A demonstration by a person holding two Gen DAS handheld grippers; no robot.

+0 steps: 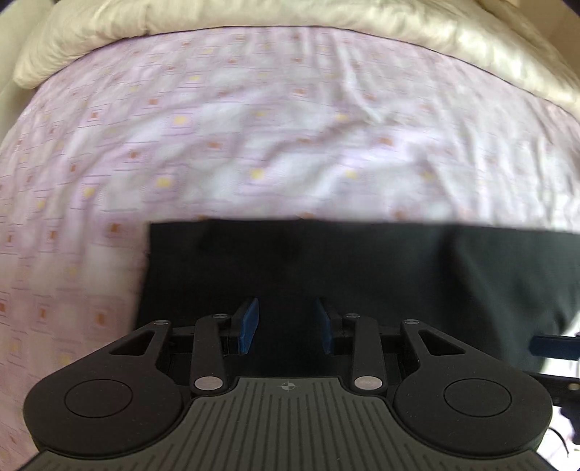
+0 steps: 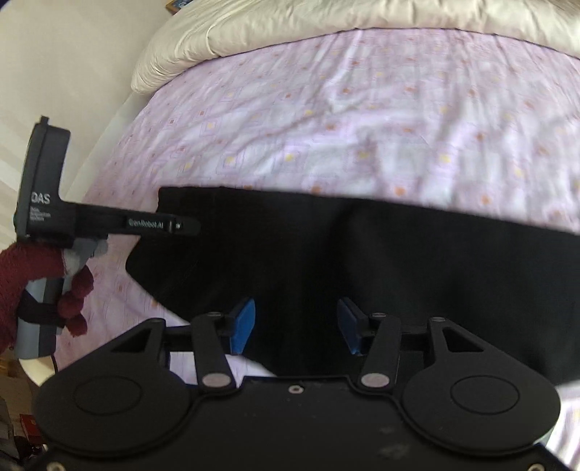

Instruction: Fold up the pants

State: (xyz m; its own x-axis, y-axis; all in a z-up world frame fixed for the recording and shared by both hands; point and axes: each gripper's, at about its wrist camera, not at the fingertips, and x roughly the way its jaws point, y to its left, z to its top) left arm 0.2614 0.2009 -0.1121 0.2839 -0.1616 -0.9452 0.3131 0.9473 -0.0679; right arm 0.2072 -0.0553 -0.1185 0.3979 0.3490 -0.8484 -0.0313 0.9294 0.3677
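While you hold both tools over the bed, your left hand (image 2: 54,286) in a dark red knitted glove grips the handle at 9 o'clock of the right view. Your left gripper (image 1: 286,324) has its blue pads apart, nothing pinched, black cloth beneath. The black folded fabric pants (image 1: 362,275) lie flat on the lilac patterned bedsheet (image 1: 253,126), at 6 o'clock. Your right gripper (image 2: 295,329) stands spread too, empty, above the pants. A cream quilted duvet (image 2: 326,25) sits at 12 o'clock.
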